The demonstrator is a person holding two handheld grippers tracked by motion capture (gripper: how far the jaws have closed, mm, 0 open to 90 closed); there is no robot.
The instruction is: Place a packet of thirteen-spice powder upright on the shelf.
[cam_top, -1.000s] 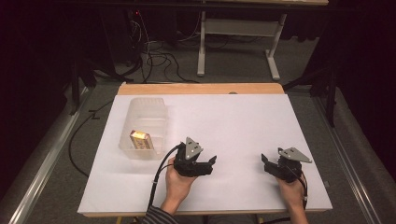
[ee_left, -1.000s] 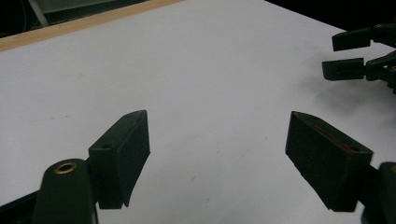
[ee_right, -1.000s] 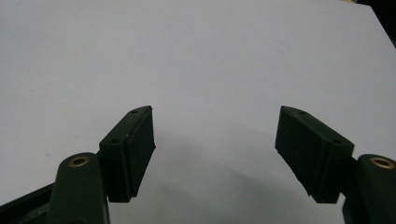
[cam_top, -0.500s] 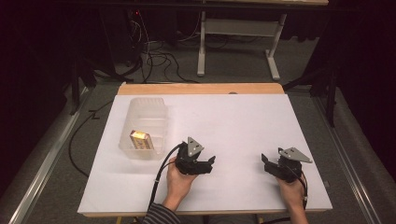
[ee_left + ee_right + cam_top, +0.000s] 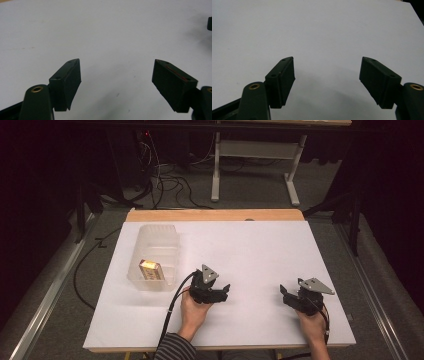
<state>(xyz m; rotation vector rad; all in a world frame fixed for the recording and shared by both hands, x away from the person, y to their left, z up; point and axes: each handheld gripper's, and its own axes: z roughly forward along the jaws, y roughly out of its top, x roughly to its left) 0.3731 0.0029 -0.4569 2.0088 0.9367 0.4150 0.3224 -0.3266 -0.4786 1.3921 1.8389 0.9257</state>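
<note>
My left gripper (image 5: 224,293) hovers low over the white table (image 5: 250,250), right of a clear plastic bin (image 5: 155,240), and points right. Its jaws have just been closing a little. They still stand apart with nothing between them, and only bare table shows in the left gripper view (image 5: 116,67). A small yellow-brown box (image 5: 150,269) lies in the near end of the bin. My right gripper (image 5: 284,296) sits near the front right, points left, and is open and empty (image 5: 327,65).
The table's wooden back edge (image 5: 215,215) faces a dark floor with cables and a desk frame (image 5: 255,170). A metal rail (image 5: 45,295) runs along the left side. The right gripper's tip (image 5: 209,23) shows at the edge of the left gripper view.
The left gripper has sunk slightly toward the table and its jaws have narrowed a little. The right gripper has kept still.
</note>
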